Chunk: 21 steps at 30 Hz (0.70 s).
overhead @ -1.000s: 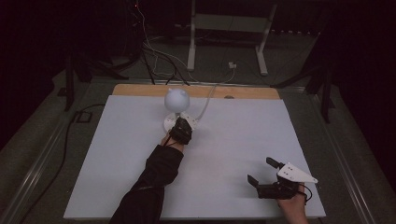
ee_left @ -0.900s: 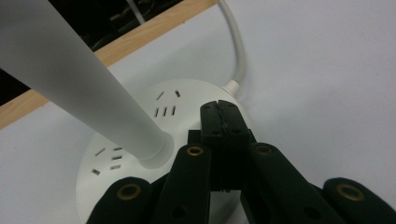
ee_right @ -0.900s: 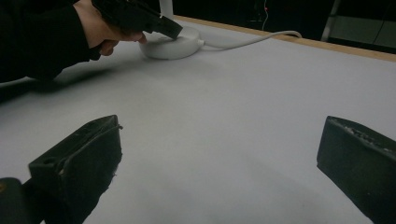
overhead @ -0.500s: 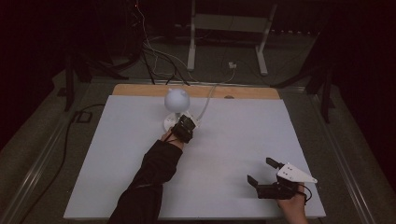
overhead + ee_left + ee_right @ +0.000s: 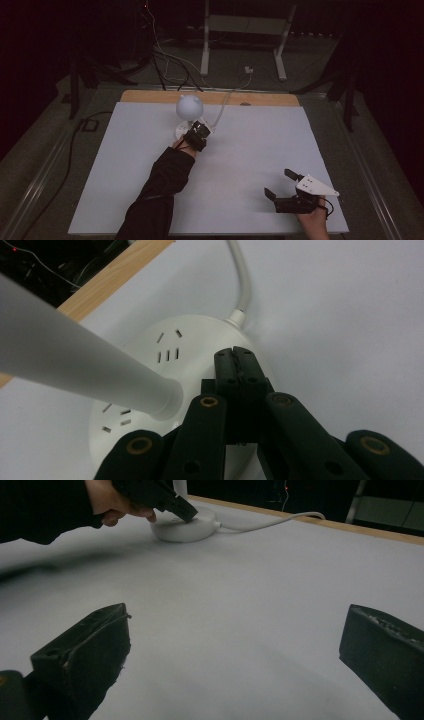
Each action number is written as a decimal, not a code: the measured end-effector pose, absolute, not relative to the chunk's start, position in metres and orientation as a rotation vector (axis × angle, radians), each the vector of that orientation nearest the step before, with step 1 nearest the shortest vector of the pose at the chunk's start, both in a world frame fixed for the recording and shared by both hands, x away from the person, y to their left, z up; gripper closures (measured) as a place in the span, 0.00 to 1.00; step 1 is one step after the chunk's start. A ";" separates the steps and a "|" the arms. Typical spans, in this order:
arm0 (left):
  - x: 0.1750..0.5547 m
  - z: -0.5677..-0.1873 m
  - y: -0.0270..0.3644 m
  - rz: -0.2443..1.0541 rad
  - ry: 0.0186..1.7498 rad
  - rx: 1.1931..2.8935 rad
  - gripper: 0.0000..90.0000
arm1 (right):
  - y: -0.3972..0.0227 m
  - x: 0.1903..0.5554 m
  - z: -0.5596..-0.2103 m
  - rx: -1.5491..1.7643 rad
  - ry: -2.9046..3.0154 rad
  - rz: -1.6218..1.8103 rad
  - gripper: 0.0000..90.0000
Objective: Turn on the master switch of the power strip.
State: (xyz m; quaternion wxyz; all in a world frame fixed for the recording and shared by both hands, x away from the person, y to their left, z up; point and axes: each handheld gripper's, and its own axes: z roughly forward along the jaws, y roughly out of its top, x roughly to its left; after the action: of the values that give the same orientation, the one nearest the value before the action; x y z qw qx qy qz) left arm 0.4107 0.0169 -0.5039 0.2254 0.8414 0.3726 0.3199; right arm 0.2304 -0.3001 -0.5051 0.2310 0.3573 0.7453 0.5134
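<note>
The lamp (image 5: 189,107) stands near the far edge of the white table (image 5: 125,200), just in front of the wooden strip (image 5: 150,96) — round white head on a slanted stem, round base (image 5: 145,360) below, cord (image 5: 240,280) running off toward the back. The left gripper (image 5: 236,357) has its jaws clenched tight together with nothing between them, tips resting on top of the base beside the stem (image 5: 75,370) (the base's slots show just past them). The right gripper (image 5: 280,185) sits well apart, near the front right corner, jaws spread wide and empty over bare table — in its own view the left hand (image 5: 117,505) shows at the base.
</note>
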 end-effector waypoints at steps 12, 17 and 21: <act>0.418 -0.497 0.012 0.857 0.994 2.432 1.00 | -0.300 0.230 -0.505 0.976 2.052 1.409 0.00; 0.418 -0.497 0.011 0.857 0.995 2.435 1.00 | -0.299 0.230 -0.505 0.973 2.054 1.409 0.00; 0.419 -0.496 0.013 0.834 0.997 2.434 1.00 | -0.300 0.230 -0.504 0.973 2.049 1.411 0.00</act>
State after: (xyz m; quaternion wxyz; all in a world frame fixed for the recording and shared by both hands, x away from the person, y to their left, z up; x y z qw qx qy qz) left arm 0.4192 0.0135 -0.4961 0.1899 0.8660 0.3548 0.2969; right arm 0.2296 -0.2995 -0.5044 0.2331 0.3544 0.7459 0.5135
